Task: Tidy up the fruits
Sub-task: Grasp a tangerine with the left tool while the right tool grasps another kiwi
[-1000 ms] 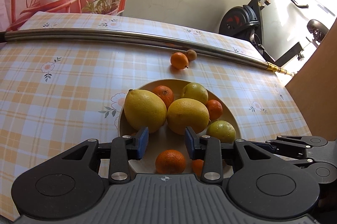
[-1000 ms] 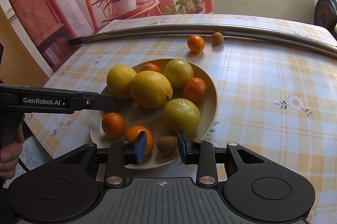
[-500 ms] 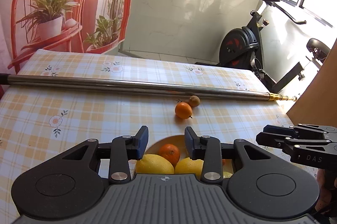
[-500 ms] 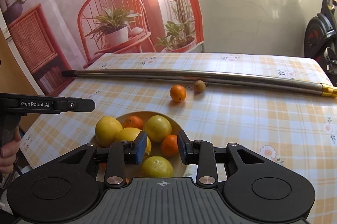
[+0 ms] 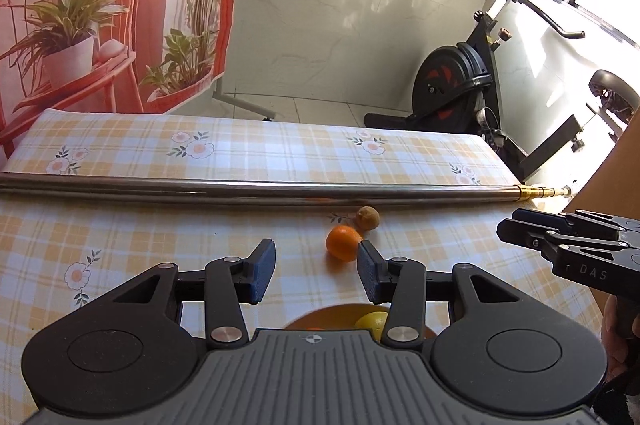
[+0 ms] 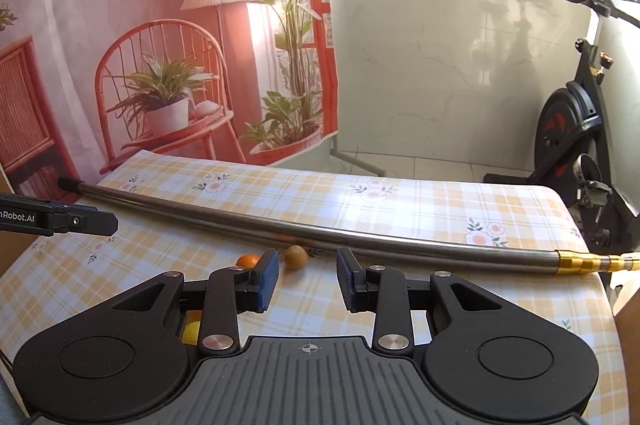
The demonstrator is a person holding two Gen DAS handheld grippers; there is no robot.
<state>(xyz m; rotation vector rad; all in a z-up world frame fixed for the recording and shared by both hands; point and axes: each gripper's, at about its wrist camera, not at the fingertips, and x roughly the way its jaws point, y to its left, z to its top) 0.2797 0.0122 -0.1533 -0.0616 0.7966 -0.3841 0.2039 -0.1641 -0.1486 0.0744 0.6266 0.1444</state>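
Note:
A small orange and a brown kiwi lie loose on the checked tablecloth, just before a steel pole. My left gripper hangs above the cloth, short of the orange; its jaws are opening with nothing between them. Below it, only the far rim of the fruit bowl and one lemon show. My right gripper holds a narrow gap with nothing in it, and the kiwi and orange lie just beyond its left finger. Each gripper appears at the edge of the other's view.
The long steel pole lies across the table behind the loose fruit. An exercise bike stands beyond the table's far right corner. A printed backdrop hangs at the far left. A brown board borders the right side.
Both grippers have risen and pulled back from over the bowl, which has dropped almost out of both views. The left jaws stand wider than before. The right jaws keep the same gap.

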